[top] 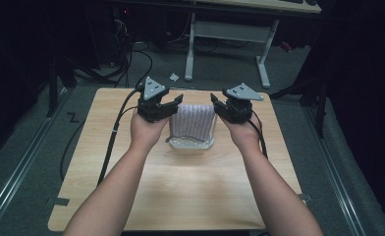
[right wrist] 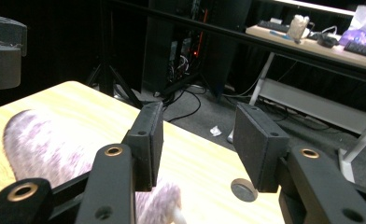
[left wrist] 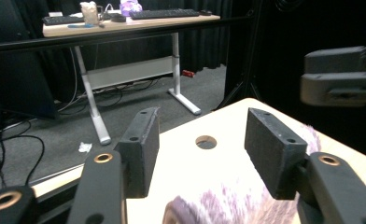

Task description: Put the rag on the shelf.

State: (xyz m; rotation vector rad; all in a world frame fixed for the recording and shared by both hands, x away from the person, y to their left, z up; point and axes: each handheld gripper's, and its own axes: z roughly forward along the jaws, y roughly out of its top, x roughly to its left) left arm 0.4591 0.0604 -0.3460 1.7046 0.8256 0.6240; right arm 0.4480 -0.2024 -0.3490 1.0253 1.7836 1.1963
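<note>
On the wooden bench (top: 180, 196) a folded, purple-and-white striped cloth (top: 194, 122) hangs over the far rim of a clear tray (top: 190, 144), a little far of the bench's middle. The cloth stands up like a draped sheet, its top edge running left to right, and its lower part drops into the tray.

The left claw (top: 177, 104) is held in the person's left hand (top: 149, 129) just to the left of the cloth, at the height of its top edge. Its jaws point right, towards the cloth's upper left corner, and from above they look to be right at that corner; contact cannot be made out. In the left gripper view the left claw (left wrist: 200, 150) is released: the two black pads stand well apart with bare bench between them, and the blurred cloth (left wrist: 228, 207) lies low and near, below the gap and partly behind the right pad.

The right claw (top: 216, 104) is held in the right hand (top: 244, 130) just to the right of the cloth, mirroring the other, jaws pointing left at the cloth's upper right corner. In the right gripper view the right claw (right wrist: 197, 147) is also released, its pads wide apart with nothing between them but bench and floor beyond. There the cloth (right wrist: 45, 144) lies to the left of the gap and below it, passing behind the left pad.

The two claws face each other across the cloth, which sits between them.
</note>
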